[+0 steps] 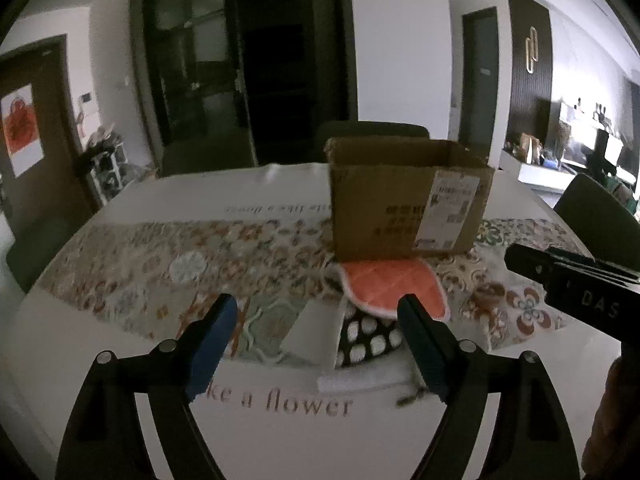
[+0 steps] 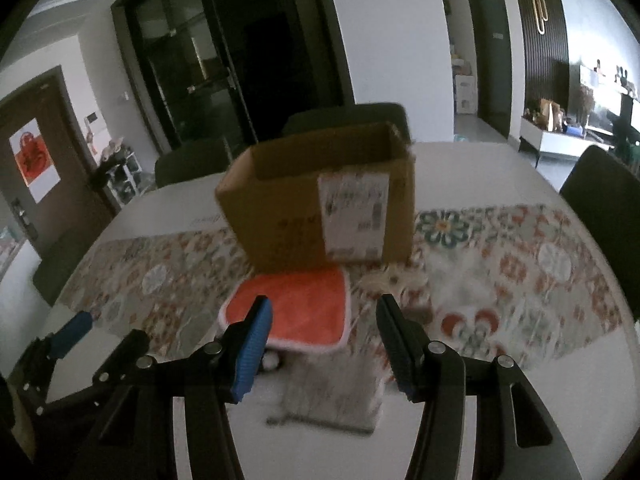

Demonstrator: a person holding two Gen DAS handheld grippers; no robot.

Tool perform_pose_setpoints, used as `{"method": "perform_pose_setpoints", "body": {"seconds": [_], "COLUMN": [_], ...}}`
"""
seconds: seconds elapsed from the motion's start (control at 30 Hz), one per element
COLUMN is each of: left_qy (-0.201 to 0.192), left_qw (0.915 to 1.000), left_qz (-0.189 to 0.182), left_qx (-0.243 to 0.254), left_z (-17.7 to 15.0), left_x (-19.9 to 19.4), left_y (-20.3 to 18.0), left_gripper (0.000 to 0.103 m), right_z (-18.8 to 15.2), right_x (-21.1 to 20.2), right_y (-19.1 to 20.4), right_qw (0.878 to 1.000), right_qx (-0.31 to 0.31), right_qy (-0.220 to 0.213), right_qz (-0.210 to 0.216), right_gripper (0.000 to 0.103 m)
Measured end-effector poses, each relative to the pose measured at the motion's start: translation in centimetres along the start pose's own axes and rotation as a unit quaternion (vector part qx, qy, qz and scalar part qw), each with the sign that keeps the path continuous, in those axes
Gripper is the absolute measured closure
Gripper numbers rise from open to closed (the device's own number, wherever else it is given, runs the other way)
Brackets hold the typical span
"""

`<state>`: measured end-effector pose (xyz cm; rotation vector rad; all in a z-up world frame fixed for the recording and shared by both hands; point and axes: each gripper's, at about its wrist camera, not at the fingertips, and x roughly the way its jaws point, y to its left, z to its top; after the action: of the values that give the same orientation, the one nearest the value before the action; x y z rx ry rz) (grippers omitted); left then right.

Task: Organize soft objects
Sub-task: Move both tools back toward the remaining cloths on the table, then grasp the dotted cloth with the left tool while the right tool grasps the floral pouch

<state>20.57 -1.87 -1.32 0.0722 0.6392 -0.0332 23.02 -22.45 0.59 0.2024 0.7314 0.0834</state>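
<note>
Table [image 1: 100, 240] is carrying everything here, draped in a floral runner [image 1: 160, 280], and the open cardboard box [image 1: 404, 200] is standing on that runner near the middle. What the box is holding I cannot tell, since neither view is looking over its rim. The soft things are lying in a small pile just in front of the box: an orange cloth [image 1: 384, 284] is touching the box's foot, a dark cloth with white dots [image 1: 368, 336] is peeking out from under its near edge, and a pale folded cloth [image 1: 316, 332] is resting beside them toward the table's front edge. The left tool [image 1: 318, 312] is hovering over this pile with its jaws standing wide apart and nothing between them; the right tool [image 2: 324, 320] is hanging beside it, jaws half apart and also empty. The risk, as I am judging it, is lying in the stacking: pinching the orange cloth could drag the dotted one along or catch the runner beneath, tugging the box askew. Both tools are also working close together and could be bumping each other.
</note>
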Motion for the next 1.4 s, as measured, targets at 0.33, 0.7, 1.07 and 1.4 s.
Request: {"method": "perform_pose_setpoints", "body": {"seconds": [0.33,0.7,1.07,1.4], "left_qy": [-0.017,0.007,0.035,0.053], "left_qw": [0.9997,0.9994,0.9976,0.9955], "left_qz": [0.012,-0.011,-0.047,-0.069], "left_qx": [0.013,0.033,0.038,0.039], "left_z": [-4.2,-5.6,-4.4,-3.5], "left_x": [-0.1,3.1,7.7,11.3], "left_y": [-0.1,-2.2,-2.2,-2.4], "left_gripper": [0.021,0.029,0.040,0.048], "right_z": [-5.7,-8.0,-7.5,-7.1], "right_x": [-0.4,4.7,8.9,11.0], "right_y": [-0.2,-3.6,-3.3,-3.2], "right_qw": [1.000,0.996,0.995,0.995], "right_qx": [0.018,0.063,0.039,0.018], "right_qy": [0.004,0.066,0.090,0.097], "right_qz": [-0.024,0.003,0.001,-0.005], "right_gripper": [0.047,0.047,0.047,0.047]}}
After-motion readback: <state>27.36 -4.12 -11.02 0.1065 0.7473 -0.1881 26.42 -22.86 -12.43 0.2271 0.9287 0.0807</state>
